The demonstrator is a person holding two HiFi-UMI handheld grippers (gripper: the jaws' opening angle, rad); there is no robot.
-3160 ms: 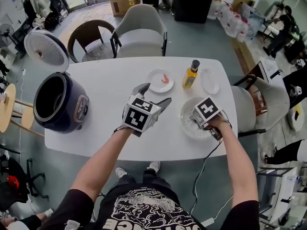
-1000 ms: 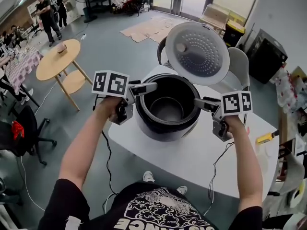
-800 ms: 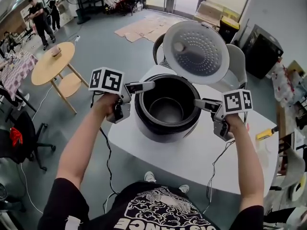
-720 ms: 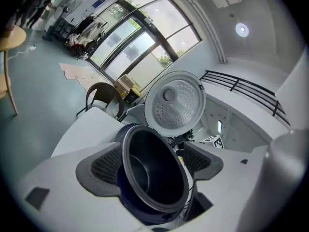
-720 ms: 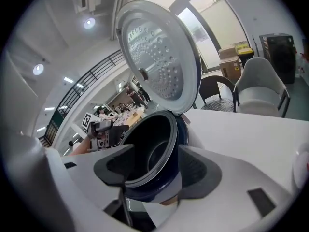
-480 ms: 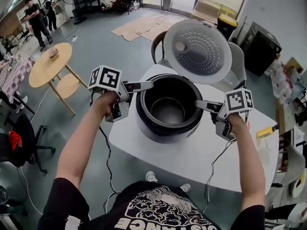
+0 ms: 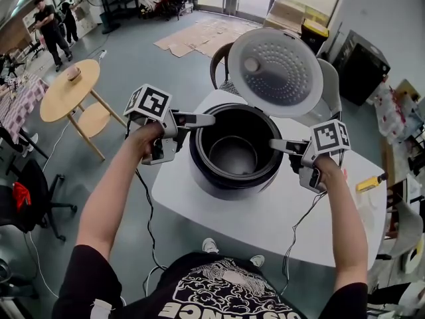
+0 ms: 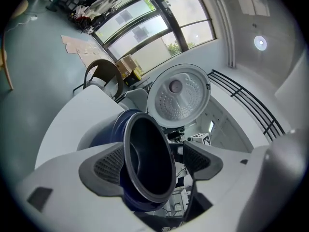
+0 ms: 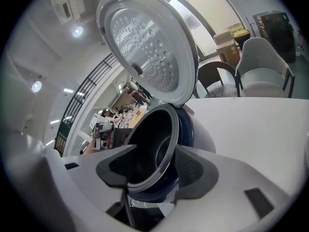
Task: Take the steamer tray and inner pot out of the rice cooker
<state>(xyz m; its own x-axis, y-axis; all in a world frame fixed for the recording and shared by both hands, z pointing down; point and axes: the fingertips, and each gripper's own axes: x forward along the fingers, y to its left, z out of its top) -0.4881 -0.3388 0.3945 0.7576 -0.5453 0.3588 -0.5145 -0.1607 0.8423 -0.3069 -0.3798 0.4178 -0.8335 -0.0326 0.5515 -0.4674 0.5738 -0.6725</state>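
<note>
1. Straddling the left side of the inner pot [image 7: 232, 155], the left gripper [image 8: 153, 151] has its jaws apart. One pad sits outside the wall and the other hangs over the dark hollow. A plain gap shows between that inner pad and the grey rim, so nothing is clamped.
2. The right gripper [image 9: 155, 153] stands on the opposite side of the same rim. Its jaws have just been closing, with one inside the pot and one outside. The rim lies between them, but the pads do not press on it.
3. Each gripper carries a cube with square markers on top. The left hand [image 7: 151, 143] and right hand [image 7: 324, 170] hold them level with the pot's mouth. A thin cable [image 7: 297, 234] hangs from the right one.
4. The inner pot sits fully down inside the dark blue rice cooker [image 7: 222, 186].
5. The cooker's lid [image 7: 279, 68] stands open behind the pot, with its dotted white underside facing the person.
6. The cooker rests near the left end of a white desk [image 7: 265, 228].
7. A pale chair [image 7: 332, 88] stands just behind the lid.
</note>
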